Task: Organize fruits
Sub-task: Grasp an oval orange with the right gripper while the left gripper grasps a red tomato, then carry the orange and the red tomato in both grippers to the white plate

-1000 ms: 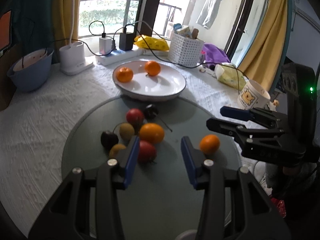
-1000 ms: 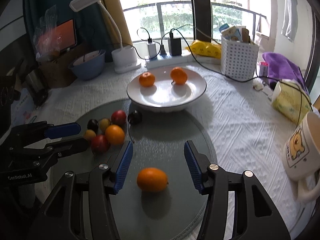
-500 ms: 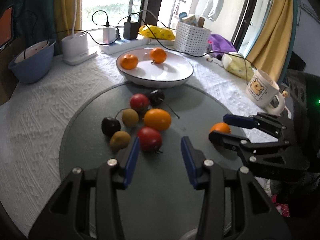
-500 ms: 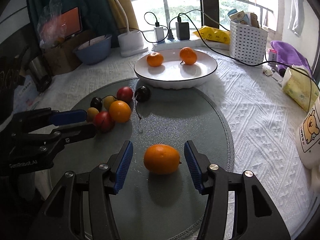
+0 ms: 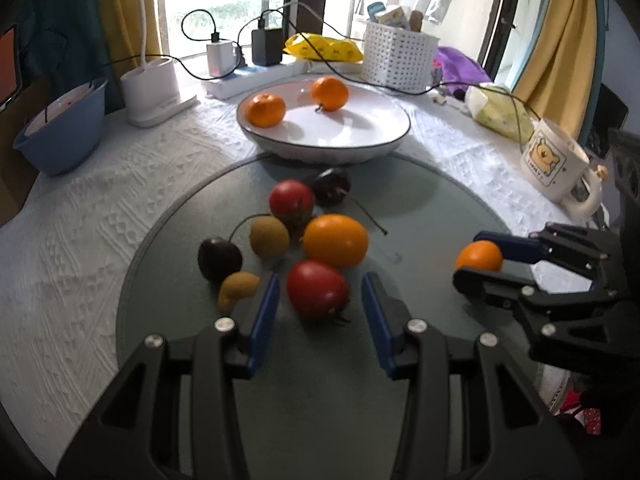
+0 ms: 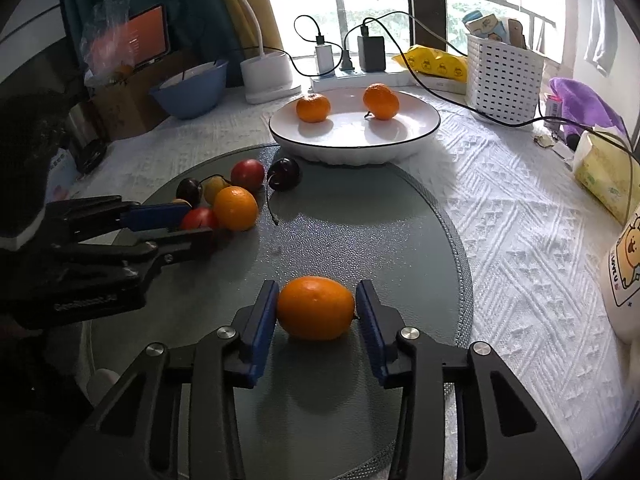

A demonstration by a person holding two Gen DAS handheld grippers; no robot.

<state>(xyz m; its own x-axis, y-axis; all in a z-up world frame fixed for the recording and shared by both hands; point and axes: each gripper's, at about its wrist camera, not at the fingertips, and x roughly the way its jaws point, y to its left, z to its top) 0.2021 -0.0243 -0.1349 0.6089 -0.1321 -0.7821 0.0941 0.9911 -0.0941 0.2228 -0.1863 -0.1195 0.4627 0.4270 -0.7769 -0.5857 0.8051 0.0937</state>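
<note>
The desk (image 6: 500,216) is round and covered with a white embossed cloth. A round grey-green glass mat (image 6: 360,232) lies on its near part. On the mat sit a lone orange (image 6: 316,307), a cluster of another orange (image 5: 335,240), two red fruits (image 5: 317,289), two dark cherries (image 5: 219,257) and two small yellow-brown fruits (image 5: 269,236). Beyond the mat, touching its far edge, stands a white plate (image 5: 360,136). Further back are a blue bowl (image 5: 60,128), a white lamp base (image 5: 154,90), a power strip (image 5: 256,76), a yellow packet (image 5: 324,48) and a white perforated basket (image 5: 398,60). At the right edge are a tissue pack (image 5: 502,116) and a bear mug (image 5: 554,164).
</note>
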